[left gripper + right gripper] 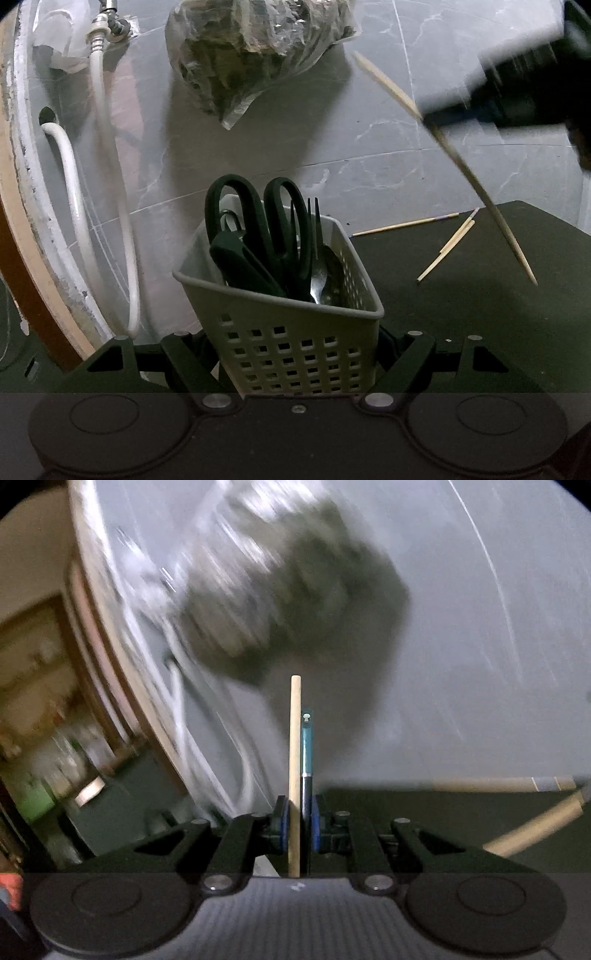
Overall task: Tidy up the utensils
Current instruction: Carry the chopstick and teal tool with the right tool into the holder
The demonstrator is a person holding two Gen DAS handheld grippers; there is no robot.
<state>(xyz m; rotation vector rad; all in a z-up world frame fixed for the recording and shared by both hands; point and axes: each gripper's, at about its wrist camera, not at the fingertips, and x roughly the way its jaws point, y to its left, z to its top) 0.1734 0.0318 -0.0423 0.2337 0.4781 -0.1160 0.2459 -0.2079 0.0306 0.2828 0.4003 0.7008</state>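
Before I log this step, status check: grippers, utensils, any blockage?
Left gripper shut on basket. Right gripper shut on chopstick, lifted. Three chopsticks left on table. Nothing blocking.

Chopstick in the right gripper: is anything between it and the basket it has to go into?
Nothing visible blocks it. The chopstick hangs in open air right of the basket. Scissors, fork and spoon fill the basket's left and middle; its right side looks free.

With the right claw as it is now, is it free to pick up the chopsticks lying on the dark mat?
Probably not yet. The right claw is already shut on a chopstick, so nothing more fits. The loose chopsticks on the mat lie in the open, so once it drops its load into the basket, yes.
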